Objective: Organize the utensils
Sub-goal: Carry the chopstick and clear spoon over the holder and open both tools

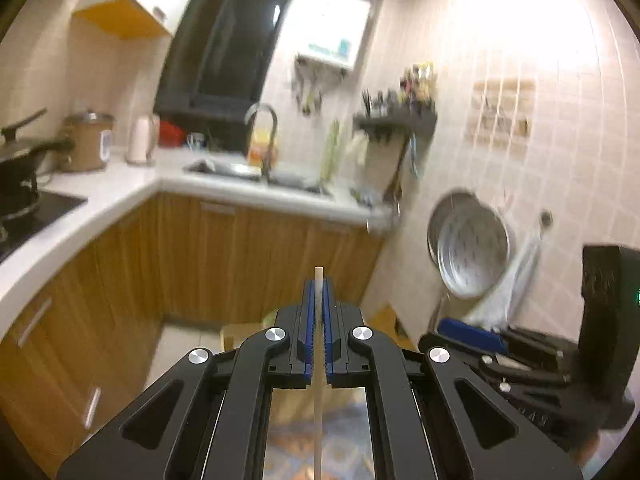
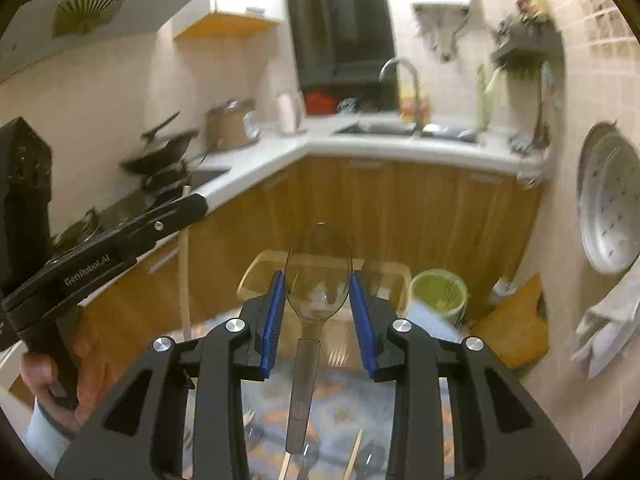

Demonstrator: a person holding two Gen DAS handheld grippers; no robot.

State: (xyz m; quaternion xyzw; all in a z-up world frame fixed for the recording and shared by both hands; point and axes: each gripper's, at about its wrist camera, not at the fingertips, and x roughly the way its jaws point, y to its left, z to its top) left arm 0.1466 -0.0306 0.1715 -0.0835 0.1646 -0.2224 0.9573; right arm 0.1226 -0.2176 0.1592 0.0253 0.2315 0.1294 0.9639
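In the left wrist view, the left gripper (image 1: 319, 284) has its blue pads (image 1: 307, 312) drawn nearly together on a thin wooden chopstick (image 1: 318, 360), which stands upright between them; its tip pokes out just past the fingertips and its shaft runs back down under the gripper body to the bottom edge of the picture. Ahead of the gripper and above it lies a white countertop (image 1: 120, 192) over wooden cabinets (image 1: 256, 264), with a sink (image 1: 240, 170) and a curved faucet (image 1: 266, 136) straight beyond the fingertips. To the gripper's right, close beside it, the black body of the right gripper (image 1: 560, 360) shows, and a round metal steamer tray (image 1: 470, 246) leans by the tiled wall farther ahead on that side. In the right wrist view, the right gripper (image 2: 318, 284) is spread partway, its blue pads (image 2: 274, 320) pressing the two sides of the bowl of a clear plastic spoon (image 2: 318, 272); the bowl rises beyond the fingertips and the handle hangs back beneath the gripper. Below the gripper, near the spoon handle's end, two more wooden sticks (image 2: 354, 456) lie on a patterned surface. To the gripper's left, the left gripper (image 2: 120, 236) is held by a hand (image 2: 80, 376), with its chopstick (image 2: 184, 272) hanging upright. Just ahead and below sits a pale translucent bin (image 2: 384, 276), with a green-rimmed container (image 2: 440, 292) to its right.
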